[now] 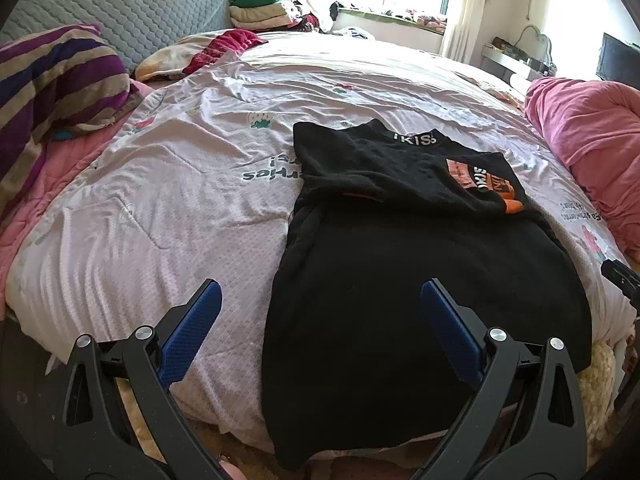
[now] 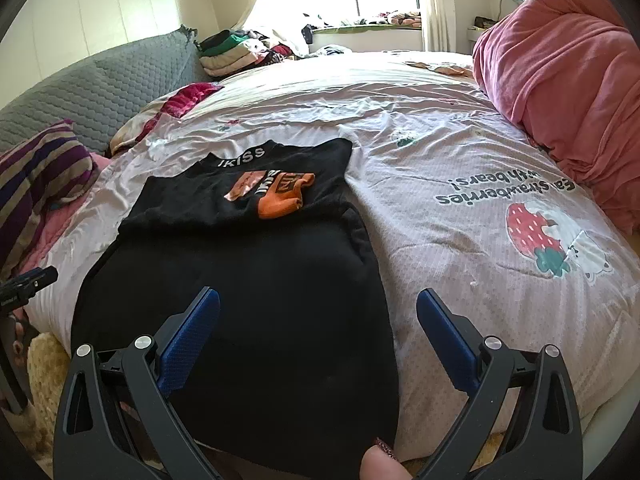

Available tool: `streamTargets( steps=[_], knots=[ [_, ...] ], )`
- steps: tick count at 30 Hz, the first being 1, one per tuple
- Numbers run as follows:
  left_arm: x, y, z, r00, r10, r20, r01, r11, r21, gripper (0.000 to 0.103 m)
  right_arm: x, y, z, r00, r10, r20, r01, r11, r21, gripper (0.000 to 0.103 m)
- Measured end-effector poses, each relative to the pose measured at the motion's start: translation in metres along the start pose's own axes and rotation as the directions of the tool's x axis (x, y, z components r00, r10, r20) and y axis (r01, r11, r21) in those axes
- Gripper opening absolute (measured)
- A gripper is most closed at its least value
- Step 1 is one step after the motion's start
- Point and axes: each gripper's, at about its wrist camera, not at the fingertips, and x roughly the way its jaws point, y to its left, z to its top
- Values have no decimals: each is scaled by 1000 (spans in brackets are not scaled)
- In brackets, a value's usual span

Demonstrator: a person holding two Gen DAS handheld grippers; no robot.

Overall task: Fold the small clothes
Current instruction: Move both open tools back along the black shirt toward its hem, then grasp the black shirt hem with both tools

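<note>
A small black garment (image 1: 420, 280) (image 2: 240, 300) lies flat on the bed, its neck band lettered in white at the far end and its hem hanging over the near edge. Both sleeves lie folded in across the chest, one showing an orange cuff (image 1: 514, 204) (image 2: 280, 202). My left gripper (image 1: 320, 300) stands open above the garment's left hem edge, nothing between its blue pads. My right gripper (image 2: 318, 304) stands open over the right hem edge, also holding nothing.
The bed is covered by a pale quilt (image 1: 180, 208) (image 2: 480, 184) with strawberry prints. A pink blanket heap (image 1: 592, 152) (image 2: 560, 80) sits right, a striped blanket (image 1: 52, 88) (image 2: 36, 176) left, a grey quilted headboard (image 1: 120, 8) behind, and folded clothes (image 1: 264, 4) by the window.
</note>
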Motion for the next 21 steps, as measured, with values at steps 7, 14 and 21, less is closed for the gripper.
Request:
streamTargets(
  steps=[7, 14, 21],
  knots=[
    [-2, 8, -13, 1000, 4, -14, -4, 1000, -5, 93, 0, 1, -12, 1000, 5, -23, -5, 1000, 0, 98],
    [-3, 16, -27, 999, -17, -35, 17, 1000, -13, 93, 0, 2, -26, 999, 9, -42, -9, 1000, 11, 98],
    [-6, 26, -42, 997, -59, -49, 58, 998, -20, 92, 1, 3, -36, 998, 8, -62, -7, 1000, 15, 98]
  ],
)
